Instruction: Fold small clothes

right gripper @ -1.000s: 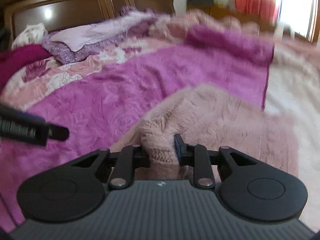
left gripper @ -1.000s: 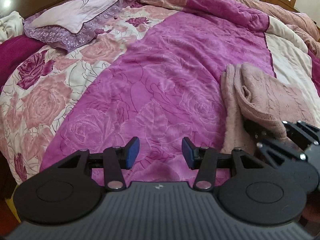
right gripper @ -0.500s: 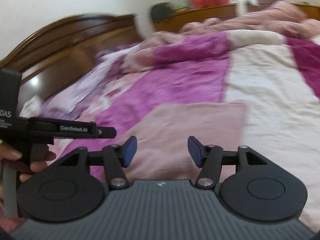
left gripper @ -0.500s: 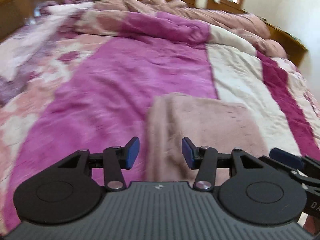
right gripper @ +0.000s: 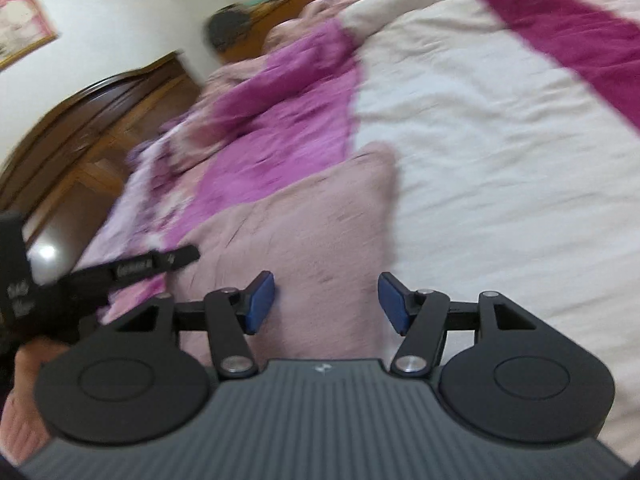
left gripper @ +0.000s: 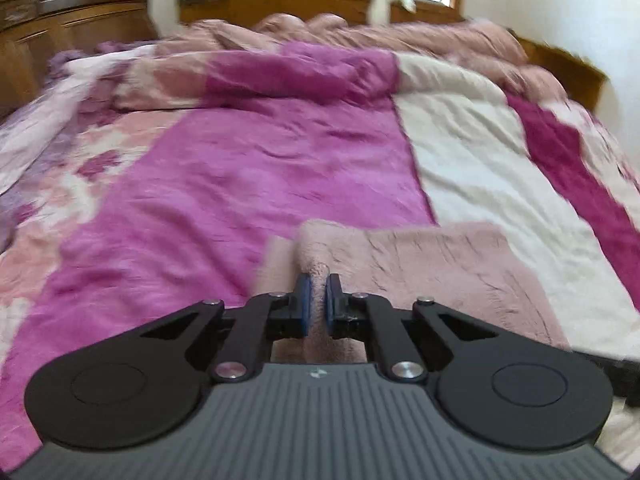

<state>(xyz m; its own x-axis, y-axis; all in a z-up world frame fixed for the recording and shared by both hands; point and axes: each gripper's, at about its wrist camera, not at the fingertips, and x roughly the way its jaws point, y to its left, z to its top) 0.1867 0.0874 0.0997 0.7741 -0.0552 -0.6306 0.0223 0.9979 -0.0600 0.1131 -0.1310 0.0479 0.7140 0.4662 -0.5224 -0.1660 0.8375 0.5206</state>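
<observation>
Pink fuzzy garment (left gripper: pixel 440 268) lies flat on the bed (left gripper: pixel 248 168), straddling the magenta and cream stripes of the bedspread. Left tool (left gripper: pixel 316 304) has its blue pads pressed together on a raised fold at the garment's near left edge, pinching it up. Right tool (right gripper: pixel 326 300) hangs spread wide above the garment's near end, gripping nothing. Wooden headboard (right gripper: pixel 80 136) sits far left.

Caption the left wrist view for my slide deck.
Left gripper shut on fuzzy pale-pink knitted garment's edge, over a magenta-and-cream quilted bedspread.
</observation>
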